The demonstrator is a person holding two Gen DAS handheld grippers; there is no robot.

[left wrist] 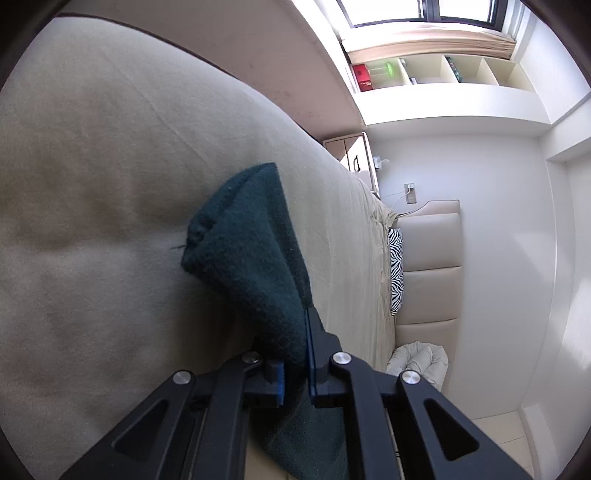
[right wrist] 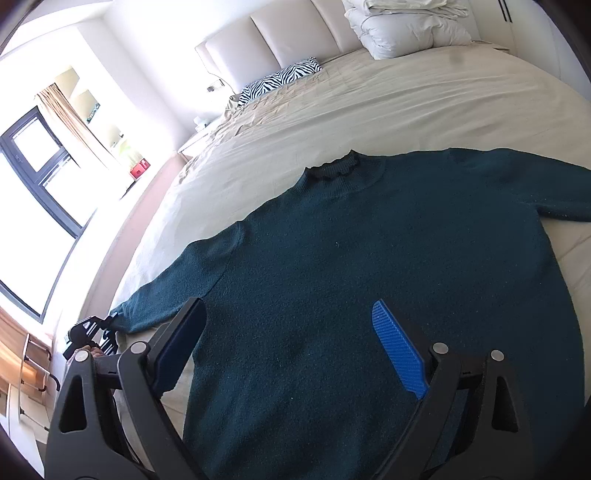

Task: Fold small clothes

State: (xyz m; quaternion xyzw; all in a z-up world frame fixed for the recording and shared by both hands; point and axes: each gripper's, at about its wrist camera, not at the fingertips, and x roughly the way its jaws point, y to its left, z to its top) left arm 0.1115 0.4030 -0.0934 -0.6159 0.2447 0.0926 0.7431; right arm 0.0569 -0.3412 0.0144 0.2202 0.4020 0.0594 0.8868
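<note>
- Dark teal sweater [right wrist: 369, 266] spread flat across the beige bedsheet [right wrist: 369, 110], ruffled collar [right wrist: 334, 168] pointing toward the headboard [right wrist: 280, 40].
- One sleeve [right wrist: 173, 291] stretched out toward the window side, cuff end reaching the bed's edge.
- Other sleeve running off toward the far right of the right wrist view, lying flat on the sheet.
- Right gripper [right wrist: 291, 347] hovering over the sweater's lower body, jaws spread wide, nothing between them; blue ribbed pad [right wrist: 397, 350] on one finger plainly showing.
- Left gripper [left wrist: 295, 354] clamped narrow on a sweater sleeve cuff [left wrist: 251, 251], knit bunched between the blue-edged pads and draping forward over the fingers.
- Same left gripper [right wrist: 92, 334] spotted small in the right wrist view, sitting right at the cuff end of the outstretched sleeve.
- Cuff fabric lifted off the sheet near the jaws, its far tip folded into a point above the bed.
- Zebra-print pillow [right wrist: 280, 81] up by the headboard, well apart from the sweater.
- White bundled duvet [right wrist: 402, 26] piled at the head of the bed.
- Shelf niches [left wrist: 443, 74] under the window [left wrist: 424, 11], a red box [left wrist: 364, 75] in one compartment.
</note>
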